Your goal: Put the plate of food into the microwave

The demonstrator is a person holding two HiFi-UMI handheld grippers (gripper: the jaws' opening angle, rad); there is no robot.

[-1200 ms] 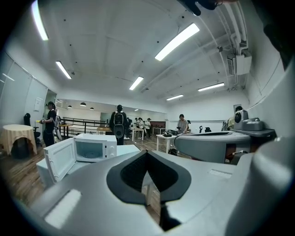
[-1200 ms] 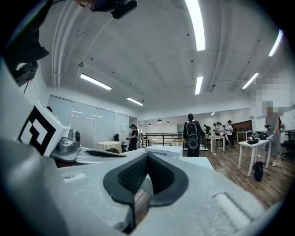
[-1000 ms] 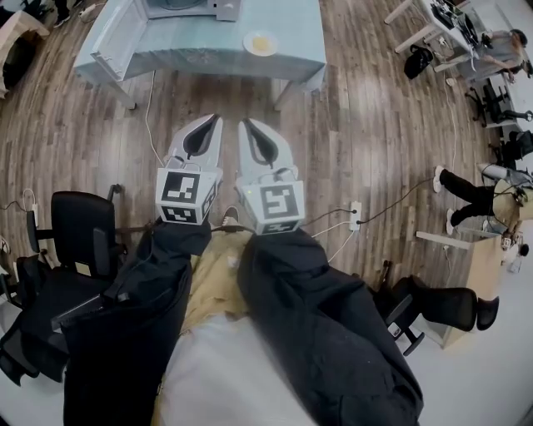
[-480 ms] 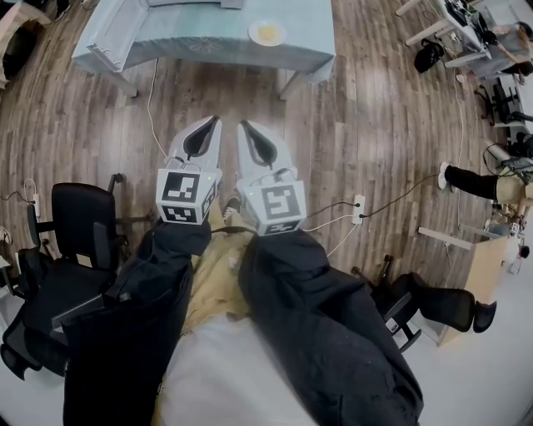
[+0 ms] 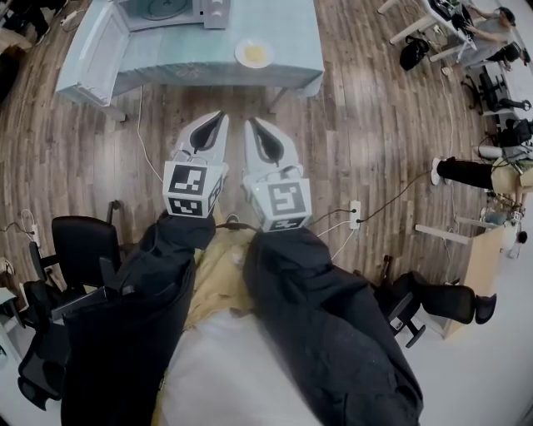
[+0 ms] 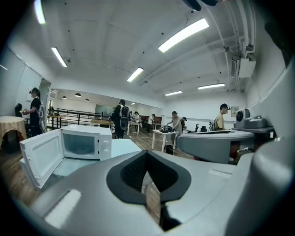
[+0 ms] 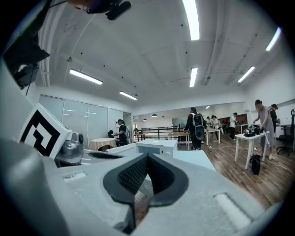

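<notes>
Approach: since a second ago the blue table [image 5: 291, 58] sits lower and fuller in the head view, and the black chair [image 5: 79, 245] at 8 o'clock has slipped back. I read that as the person walking up to the table.
Left gripper: the left gripper [image 5: 218, 118] is carried low in front of the body, pointing to 12 o'clock. Its jaws are pressed together with nothing between them; in its own view [image 6: 147, 154] only floor shows through the slit.
Right gripper: the right gripper [image 5: 252, 125] is just beside the left one and points the same way. Its jaws are also closed and empty, as its own view [image 7: 147, 157] shows.
Plate of food: the plate of food [image 5: 254, 53] rests on the table near its front edge, at 12 o'clock from the gripper tips and well apart from both. It is untouched.
Microwave: the microwave [image 5: 166, 10] stands at the back of the table at 11 o'clock, more of it in view than half a second ago. Its door [image 5: 93, 52] hangs wide open toward 10 o'clock. The left gripper view shows the cavity [image 6: 79, 145] with nothing in it that I can make out.
What it means: the task is at its start. The way in is already open, so no door work looks needed.
Next: both grippers would have to open before the plate can be taken, and the person looks to need to get closer yet.
</notes>
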